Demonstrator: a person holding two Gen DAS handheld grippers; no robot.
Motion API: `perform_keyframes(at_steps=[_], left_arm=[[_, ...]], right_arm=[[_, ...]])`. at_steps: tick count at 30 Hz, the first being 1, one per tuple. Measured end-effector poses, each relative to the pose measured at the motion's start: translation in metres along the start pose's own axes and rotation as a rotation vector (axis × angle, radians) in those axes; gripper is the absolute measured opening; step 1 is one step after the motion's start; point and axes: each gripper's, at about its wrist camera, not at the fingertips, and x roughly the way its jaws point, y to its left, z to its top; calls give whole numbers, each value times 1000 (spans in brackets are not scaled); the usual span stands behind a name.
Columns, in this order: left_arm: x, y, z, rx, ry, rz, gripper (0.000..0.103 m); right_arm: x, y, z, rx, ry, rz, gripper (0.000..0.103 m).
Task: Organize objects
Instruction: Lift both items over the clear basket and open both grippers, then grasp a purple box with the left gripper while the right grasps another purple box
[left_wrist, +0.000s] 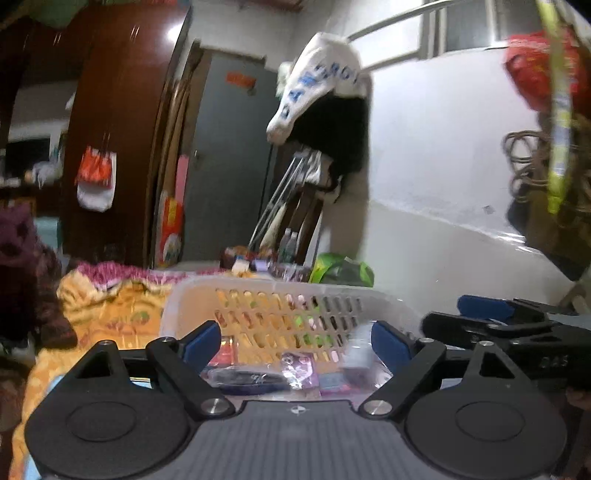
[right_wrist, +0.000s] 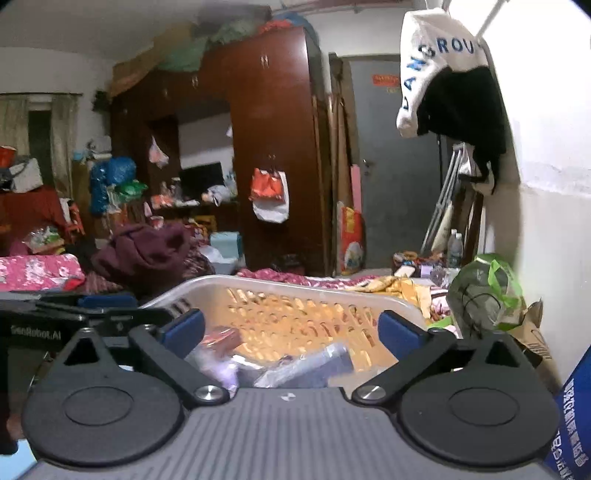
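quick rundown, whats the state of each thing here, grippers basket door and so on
left gripper: open, nothing between the pads
right gripper: open, nothing between the pads
basket: upright on the bed, holds several small packets
packets: lying loose in the basket
door: shut
wardrobe: doors shut
white bag: hanging on the wardrobe
green bag: slumped beside the basket

The left gripper (left_wrist: 295, 345) points forward and slightly downward, its blue-padded fingers (left_wrist: 202, 341) spread wide with nothing pinched between them. The right gripper (right_wrist: 291, 330) sits close beside it at about the same height and tilt, its jaws likewise wide apart and gripping nothing.
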Motion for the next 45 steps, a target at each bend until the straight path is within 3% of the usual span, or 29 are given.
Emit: perform_keyframes(at_steps=[2,5,8,11,17,18,21,22,24,26,27,28,30,33,34,37,38,45], left_arm=[[-27,-4,-20,22,-33,-31,92],[-44,-3,-62,23,21,-29,95],[-30,3,-94,18,130,21,94],[-9,16,-106,-36,230,60,90],[7,22,-109,-32,294,86,90],[8,24,-109,-29,308,97,90],[-6,30,-109,-7,258,133,88],[-12,34,-109,-6,243,152,88],[-15,39,-106,-10,243,147,88],[-15,40,-105,5,258,124,88],[-15,38,-106,14,255,127,88],[-14,36,-105,22,253,135,88],[-9,33,-107,34,260,147,88],[-1,30,-106,21,291,127,88],[1,31,-106,14,298,121,88],[4,29,-107,6,311,127,88],[5,29,-108,5,313,127,88],[-4,23,-111,0,285,118,88]], right_arm=[[-31,6,-16,-27,-40,24,103],[-57,6,-51,-7,-50,34,103],[-43,1,-88,25,82,20,103],[-13,-9,-107,47,212,-21,103],[17,-4,-111,51,291,-2,101],[21,0,-113,42,307,16,97],[26,13,-116,5,344,78,62],[20,16,-118,-20,344,80,57],[8,19,-118,-54,326,72,59],[-5,18,-116,-56,270,28,72],[-10,19,-113,-50,237,34,83],[-13,21,-110,-43,215,49,87],[-14,32,-103,-48,191,81,87],[1,49,-97,-91,197,54,86],[9,52,-96,-93,214,58,85],[27,51,-93,-69,252,69,58],[28,48,-94,-50,246,74,54],[-8,34,-107,-38,192,69,47]])
